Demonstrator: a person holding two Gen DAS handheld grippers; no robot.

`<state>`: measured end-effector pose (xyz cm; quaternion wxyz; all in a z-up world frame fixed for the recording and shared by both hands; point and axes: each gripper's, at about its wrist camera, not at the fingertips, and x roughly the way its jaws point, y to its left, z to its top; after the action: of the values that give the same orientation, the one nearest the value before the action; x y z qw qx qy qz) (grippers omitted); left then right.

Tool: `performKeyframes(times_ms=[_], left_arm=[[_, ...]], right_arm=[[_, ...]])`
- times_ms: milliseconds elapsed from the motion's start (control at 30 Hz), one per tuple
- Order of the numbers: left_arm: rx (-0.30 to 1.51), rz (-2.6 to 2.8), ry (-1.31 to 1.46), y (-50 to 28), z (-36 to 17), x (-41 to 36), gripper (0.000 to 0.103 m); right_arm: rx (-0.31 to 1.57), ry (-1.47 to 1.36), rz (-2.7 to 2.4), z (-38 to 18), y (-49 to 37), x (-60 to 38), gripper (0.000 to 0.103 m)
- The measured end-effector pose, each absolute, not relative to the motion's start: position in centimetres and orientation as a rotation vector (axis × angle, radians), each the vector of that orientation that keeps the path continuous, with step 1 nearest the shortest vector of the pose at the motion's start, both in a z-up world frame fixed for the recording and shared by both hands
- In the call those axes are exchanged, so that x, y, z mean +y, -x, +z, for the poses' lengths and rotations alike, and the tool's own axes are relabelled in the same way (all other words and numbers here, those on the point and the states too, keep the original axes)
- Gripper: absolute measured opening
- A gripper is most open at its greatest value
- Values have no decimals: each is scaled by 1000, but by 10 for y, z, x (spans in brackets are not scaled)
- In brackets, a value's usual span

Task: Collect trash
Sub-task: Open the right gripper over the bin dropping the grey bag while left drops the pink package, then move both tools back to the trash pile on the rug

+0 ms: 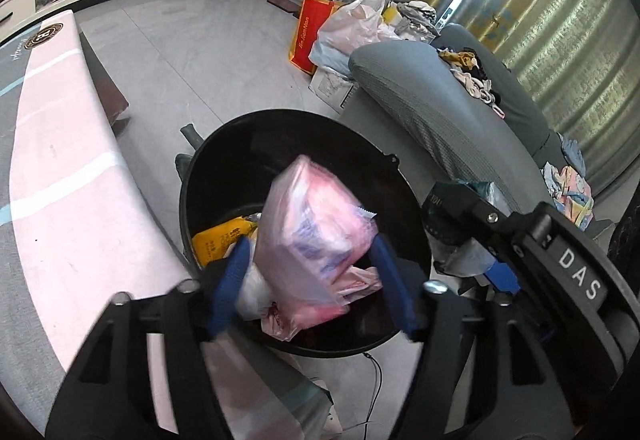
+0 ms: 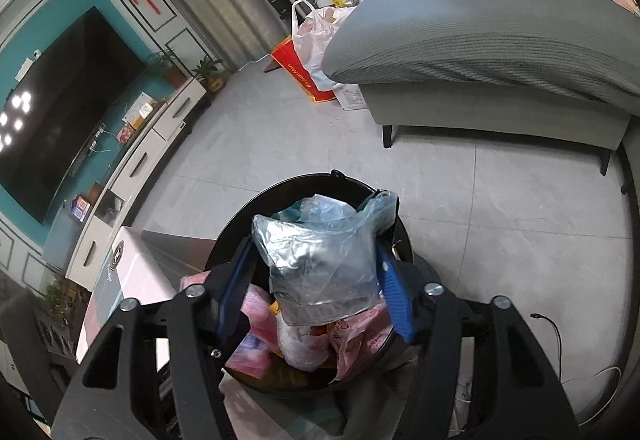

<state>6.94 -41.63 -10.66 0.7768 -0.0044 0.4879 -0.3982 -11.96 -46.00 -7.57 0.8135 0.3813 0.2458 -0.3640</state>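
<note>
Over black bin (image 1: 208, 167), pink packet (image 1: 316, 236) tilted, long axis upright.

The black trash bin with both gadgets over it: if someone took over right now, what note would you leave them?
Left gripper: fingers apart around a pink plastic bag over the black trash bin, apparently being let go.
Right gripper: fingers apart around a clear grey plastic bag over the same bin; whether the pads press it is unclear.
Done: bin already holds wrappers and bags.
Left: let both bags drop in, then look for more trash.
</note>
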Motion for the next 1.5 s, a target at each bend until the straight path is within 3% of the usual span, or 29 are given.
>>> performKeyframes(times_ms=[33, 100, 133, 300, 433, 667, 1000, 1333, 1467, 1500], left_arm=[[1052, -864, 16, -69, -105, -414, 75], [1038, -849, 25, -71, -98, -406, 87], [1030, -829, 23, -71, -95, -400, 88], [943, -663, 20, -86, -68, -347, 98], [886, -459, 46, -106, -47, -290, 100], [858, -146, 146, -131, -36, -170, 100], [892, 113, 393, -145, -72, -13, 100], [962, 47, 308, -168, -116, -41, 100], [991, 63, 288, -174, -129, -42, 99], [996, 72, 307, -174, -132, -39, 94]], right_arm=[[522, -816, -778, -76, 120, -460, 75], [514, -816, -782, -74, 121, -460, 84], [511, -816, -781, -74, 121, -459, 86], [510, -804, -745, -71, 115, -455, 93], [518, -767, -722, -65, 107, -446, 96], [533, -688, -676, -55, 93, -426, 97], [554, -526, -471, -28, 36, -342, 97], [773, -342, 41, -28, -131, -176, 97], [889, -326, 48, -63, -183, -146, 87], [940, -344, 54, -78, -197, -141, 85]])
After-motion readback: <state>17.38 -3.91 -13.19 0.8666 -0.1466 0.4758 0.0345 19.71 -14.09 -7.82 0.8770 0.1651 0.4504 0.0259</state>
